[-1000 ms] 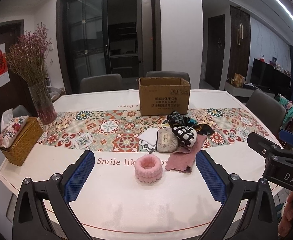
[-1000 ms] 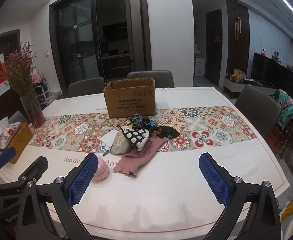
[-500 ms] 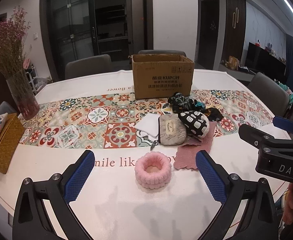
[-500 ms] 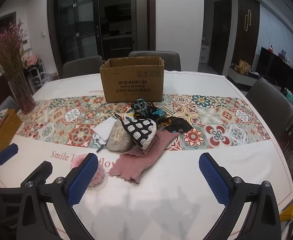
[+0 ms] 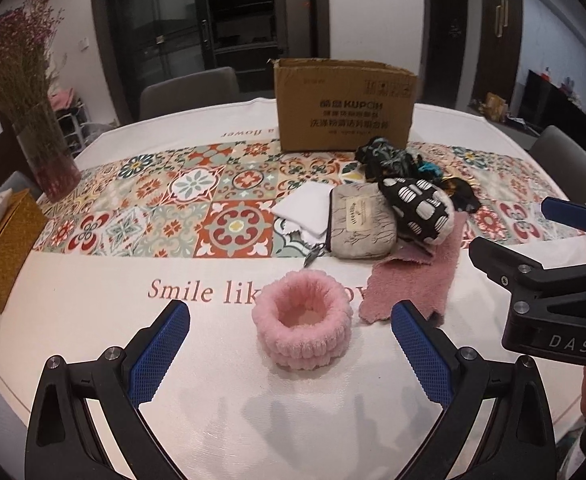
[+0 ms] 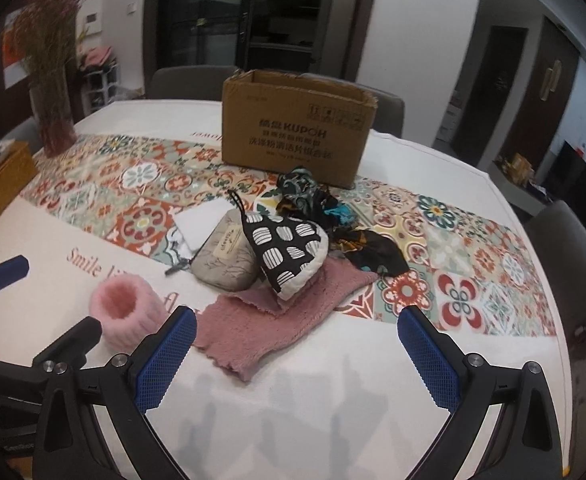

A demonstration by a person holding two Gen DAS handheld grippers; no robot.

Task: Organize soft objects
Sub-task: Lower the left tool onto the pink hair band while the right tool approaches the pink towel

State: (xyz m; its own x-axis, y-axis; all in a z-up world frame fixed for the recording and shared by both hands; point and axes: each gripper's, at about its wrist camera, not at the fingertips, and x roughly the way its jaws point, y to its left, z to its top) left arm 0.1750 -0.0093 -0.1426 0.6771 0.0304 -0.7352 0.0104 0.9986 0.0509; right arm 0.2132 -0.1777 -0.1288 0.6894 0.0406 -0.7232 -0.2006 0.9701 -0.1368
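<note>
Left wrist shows my left claw spread wide around the pink band on the table; closing off-centre could squash and flick it away

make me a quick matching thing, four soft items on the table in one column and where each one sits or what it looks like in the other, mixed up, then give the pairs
Things:
1. pink fluffy ring
2. black-and-white pouch
3. grey zip pouch
4. white cloth

Descriptions:
a. lies flat on the patterned runner, left of the grey pouch
b. stands apart from the pile, nearest the left gripper
c. leans on the dusty-pink towel
d. beige-grey with a small label, beside the spotted one

Pairs: 1-b, 2-c, 3-d, 4-a
</note>
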